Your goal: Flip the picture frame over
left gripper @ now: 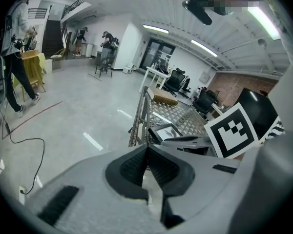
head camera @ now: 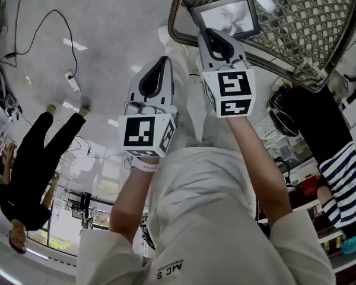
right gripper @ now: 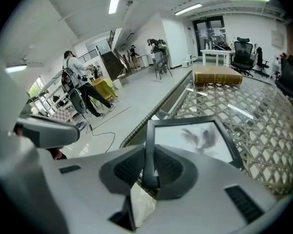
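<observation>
The picture frame (head camera: 228,16) is black with a pale feather-like picture facing up, and lies over the near edge of a wicker-topped table (head camera: 302,28). My right gripper (head camera: 212,39) is shut on the frame's near left edge. In the right gripper view the frame (right gripper: 193,140) runs straight out from between my right gripper's (right gripper: 149,155) closed jaws. Whether the frame rests on the table or is raised off it, I cannot tell. My left gripper (head camera: 164,61) hangs to the left over the floor, shut and empty. The left gripper view shows my left gripper (left gripper: 147,147) with the frame (left gripper: 166,130) ahead.
A brown box (right gripper: 217,75) lies at the far end of the wicker table (right gripper: 263,116). Grey floor with a cable (head camera: 41,28) and power strip (head camera: 72,82) spreads left. A person in black (head camera: 35,165) stands left, one in a striped top (head camera: 344,180) right.
</observation>
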A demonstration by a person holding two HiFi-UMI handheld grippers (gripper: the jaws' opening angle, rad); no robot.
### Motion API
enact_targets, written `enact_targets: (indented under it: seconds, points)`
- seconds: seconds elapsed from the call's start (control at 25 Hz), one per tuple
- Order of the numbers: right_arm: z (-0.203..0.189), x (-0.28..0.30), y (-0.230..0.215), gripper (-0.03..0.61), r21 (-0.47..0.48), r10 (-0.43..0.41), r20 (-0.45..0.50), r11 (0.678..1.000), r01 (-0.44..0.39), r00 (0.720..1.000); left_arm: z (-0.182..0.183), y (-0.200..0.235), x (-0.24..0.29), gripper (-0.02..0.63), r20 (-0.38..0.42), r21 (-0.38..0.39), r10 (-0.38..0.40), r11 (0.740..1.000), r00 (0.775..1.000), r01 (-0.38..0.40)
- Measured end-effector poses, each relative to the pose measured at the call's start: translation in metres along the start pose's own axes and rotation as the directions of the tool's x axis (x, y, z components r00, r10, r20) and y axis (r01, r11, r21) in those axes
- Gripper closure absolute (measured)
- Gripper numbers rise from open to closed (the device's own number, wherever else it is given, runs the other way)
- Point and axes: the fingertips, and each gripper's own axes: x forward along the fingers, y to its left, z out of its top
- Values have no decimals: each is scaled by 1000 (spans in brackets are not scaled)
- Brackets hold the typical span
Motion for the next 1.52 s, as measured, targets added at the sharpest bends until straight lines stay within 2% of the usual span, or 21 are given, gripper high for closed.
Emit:
enact_targets:
  seconds: [0.4, 0.6, 0.88, 1.36, 1.52]
  points:
    - [8, -2, 11, 502, 67, 103, 53, 992, -107, 993, -3, -1, 5, 589, 13, 12, -9, 1000, 1000, 9]
    - [6, -12, 16, 502, 85, 171, 35, 981, -174, 985, 1, -9, 6, 589, 25, 18, -6, 1000, 1000, 6]
    - [10, -23, 20, 502, 101, 233, 57, 966, -238, 971, 5, -16, 7, 589, 42, 22, -5, 1000, 999, 4]
    - [26, -41, 22, 502, 231, 332, 119, 907, -351, 936, 15, -27, 6, 589, 58, 35, 5, 999, 998, -7]
    - [35, -46, 25, 502, 276, 363, 161, 876, -395, 918, 17, -27, 5, 589, 63, 36, 9, 999, 998, -11]
